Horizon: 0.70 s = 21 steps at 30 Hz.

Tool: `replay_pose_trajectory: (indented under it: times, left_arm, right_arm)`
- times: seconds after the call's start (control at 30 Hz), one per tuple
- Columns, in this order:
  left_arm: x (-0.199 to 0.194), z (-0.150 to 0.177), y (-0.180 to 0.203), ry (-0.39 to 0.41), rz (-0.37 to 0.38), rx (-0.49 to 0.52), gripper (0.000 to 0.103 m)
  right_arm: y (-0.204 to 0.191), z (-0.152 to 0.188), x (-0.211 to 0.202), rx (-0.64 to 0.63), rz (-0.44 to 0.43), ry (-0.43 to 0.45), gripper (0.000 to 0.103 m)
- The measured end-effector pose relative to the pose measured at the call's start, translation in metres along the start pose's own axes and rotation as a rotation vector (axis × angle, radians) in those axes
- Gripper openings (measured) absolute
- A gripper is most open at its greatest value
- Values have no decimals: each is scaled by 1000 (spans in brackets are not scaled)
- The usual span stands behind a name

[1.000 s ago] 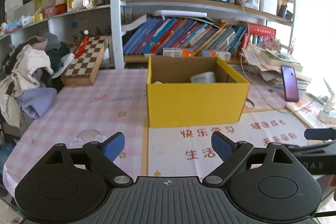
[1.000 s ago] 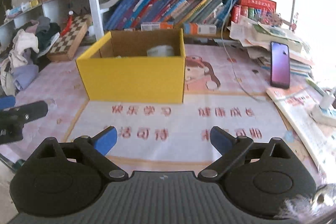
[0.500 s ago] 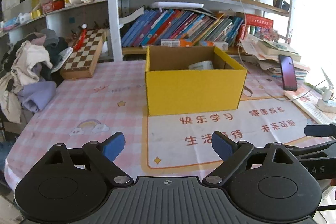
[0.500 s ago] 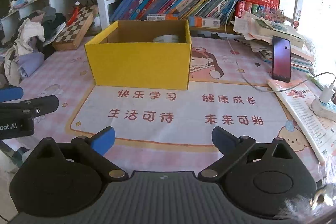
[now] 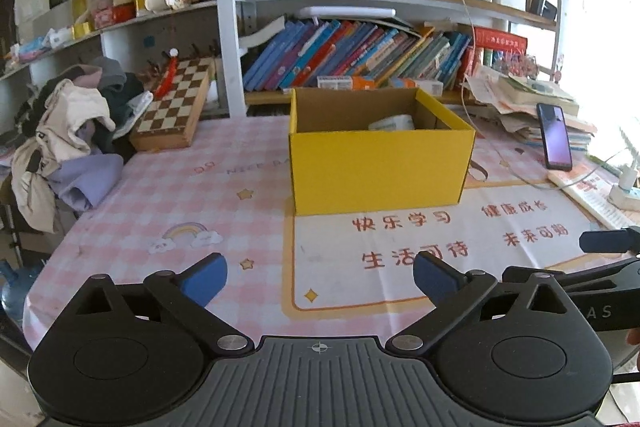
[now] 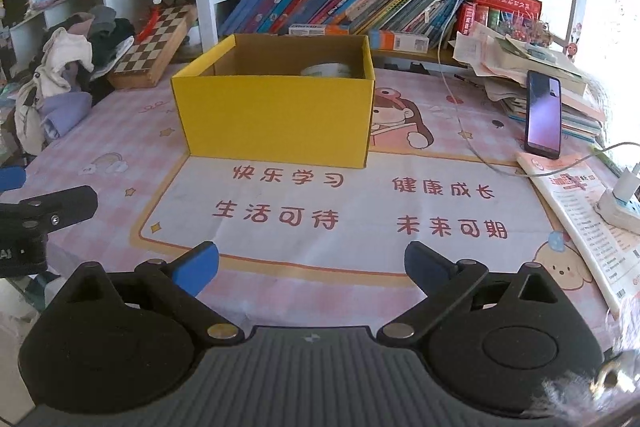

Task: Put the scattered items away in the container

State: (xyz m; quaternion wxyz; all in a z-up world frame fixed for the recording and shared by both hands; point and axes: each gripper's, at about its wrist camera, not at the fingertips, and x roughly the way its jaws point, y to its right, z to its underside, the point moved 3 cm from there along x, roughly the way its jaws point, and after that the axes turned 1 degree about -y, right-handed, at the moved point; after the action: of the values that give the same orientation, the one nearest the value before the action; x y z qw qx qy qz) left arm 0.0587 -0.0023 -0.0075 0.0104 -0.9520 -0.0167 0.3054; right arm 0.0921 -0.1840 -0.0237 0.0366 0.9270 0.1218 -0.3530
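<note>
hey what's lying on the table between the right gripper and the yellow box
Nothing loose. In the right wrist view, the stretch from the open right gripper to the yellow box shows only the printed table mat with its red lettering.

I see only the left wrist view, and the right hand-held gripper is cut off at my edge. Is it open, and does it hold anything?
Observer: The right hand-held gripper is open; nothing is between its blue pads.
Operator: What is just right of the yellow box? The box hides that area from me.
Observer: A cartoon girl is printed on the tablecloth there, right beside the box's wall.
</note>
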Motion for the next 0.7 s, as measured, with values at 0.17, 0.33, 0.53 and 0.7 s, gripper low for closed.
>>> replay_pose_trajectory:
  times: [0.17, 0.33, 0.53, 0.7]
  left_arm:
    - [3, 1, 2, -14, 3, 4, 101]
    - [6, 3, 0, -35, 9, -9, 103]
    - [6, 6, -2, -40, 8, -20, 103]
    - [6, 7, -2, -43, 14, -19, 103]
  right_arm:
    - [1, 1, -2, 2, -2, -6, 101]
    - [0, 2, -2, -1, -8, -10, 102]
    - [-3, 3, -3, -6, -10, -15, 103]
    - [-4, 4, -2, -9, -11, -20, 103]
